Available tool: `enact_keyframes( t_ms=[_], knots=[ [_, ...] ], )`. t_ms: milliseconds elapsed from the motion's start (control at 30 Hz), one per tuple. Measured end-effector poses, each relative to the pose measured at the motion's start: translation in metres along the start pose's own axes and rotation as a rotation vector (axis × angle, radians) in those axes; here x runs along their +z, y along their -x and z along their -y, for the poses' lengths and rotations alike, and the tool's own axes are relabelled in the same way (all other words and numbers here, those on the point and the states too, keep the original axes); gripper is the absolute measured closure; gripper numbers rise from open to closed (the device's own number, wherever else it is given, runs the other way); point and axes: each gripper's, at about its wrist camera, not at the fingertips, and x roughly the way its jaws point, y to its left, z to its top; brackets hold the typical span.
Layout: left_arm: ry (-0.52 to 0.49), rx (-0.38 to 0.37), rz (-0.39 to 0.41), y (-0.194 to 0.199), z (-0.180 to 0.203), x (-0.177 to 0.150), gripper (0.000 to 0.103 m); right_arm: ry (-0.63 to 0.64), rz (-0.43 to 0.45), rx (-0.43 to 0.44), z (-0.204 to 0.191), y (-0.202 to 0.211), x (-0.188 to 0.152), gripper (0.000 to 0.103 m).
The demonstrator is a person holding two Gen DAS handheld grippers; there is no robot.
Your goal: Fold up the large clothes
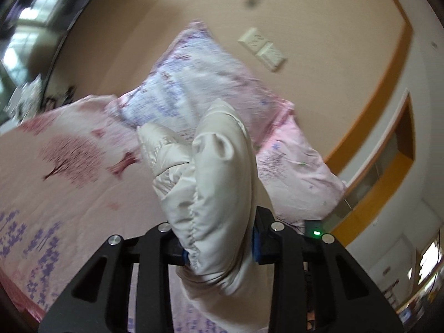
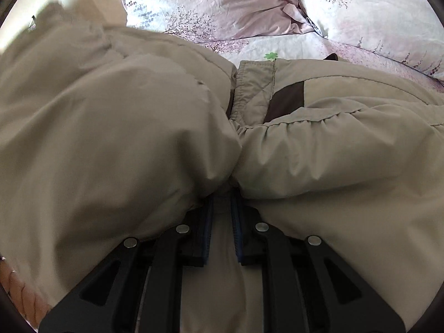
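A puffy, quilted, cream-beige padded jacket (image 2: 111, 127) lies on a bed covered in a pink sheet printed with dark-red trees and purple flowers (image 1: 63, 166), and both grippers have hold of it. In the left wrist view, the left gripper (image 1: 222, 252) has its black jaws clamped narrowly on a thick stitched edge of the jacket, which stands up in front of the lens above the bed. Behind it are two pink-and-lilac floral pillows (image 1: 194, 83) against a peach wall with a cream switch plate (image 1: 262, 48). In the right wrist view, the right gripper (image 2: 223, 222), angled down, has its blue-padded jaws nearly closed, pinching a bunched fold of jacket fabric where two padded panels meet, below a quilted collar strip and a dark brown patch (image 2: 285, 97).

The likely risks: the slippery, bulky fabric could slide out of the left jaws as the edge is carried over, since only a seam is caught. The right pinch holds little cloth; if it slips, the whole jacket may drag across the sheet and the fold land crooked.
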Motion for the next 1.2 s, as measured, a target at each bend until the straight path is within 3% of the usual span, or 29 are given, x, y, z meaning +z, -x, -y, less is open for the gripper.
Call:
enact_keyframes(
  t_ms=[267, 367, 533, 667, 833, 933, 1000, 1200],
  knots=[
    [-0.176, -0.152, -0.033, -0.014, 0.070, -0.010, 0.070, -0.003, -0.013, 0.058, 0.013, 0.011, 0.000, 0.089],
    [-0.217, -0.175, -0.038, -0.020, 0.089, -0.015, 0.069, -0.057, 0.021, 0.114, 0.030, 0.036, -0.007, 0.088],
    [-0.242, -0.200, -0.057, -0.028, 0.104, -0.022, 0.069, -0.102, 0.082, 0.059, 0.055, 0.071, -0.021, 0.088],
    [-0.257, -0.217, -0.067, -0.032, 0.112, -0.027, 0.068, -0.154, 0.044, 0.087, 0.069, 0.061, -0.019, 0.088],
    [-0.271, -0.234, -0.096, -0.043, 0.125, -0.035, 0.066, -0.122, 0.018, 0.106, 0.069, 0.048, -0.009, 0.088],
    [-0.291, -0.252, -0.121, -0.048, 0.136, -0.044, 0.065, -0.128, 0.088, 0.125, 0.079, 0.075, -0.015, 0.070],
    [-0.305, -0.268, -0.136, -0.051, 0.143, -0.049, 0.063, -0.149, 0.158, 0.111, 0.091, 0.098, -0.020, 0.050],
    [-0.314, -0.319, -0.197, -0.069, 0.162, -0.066, 0.063, -0.253, 0.266, 0.017, 0.139, 0.138, -0.031, 0.049]
  ],
)
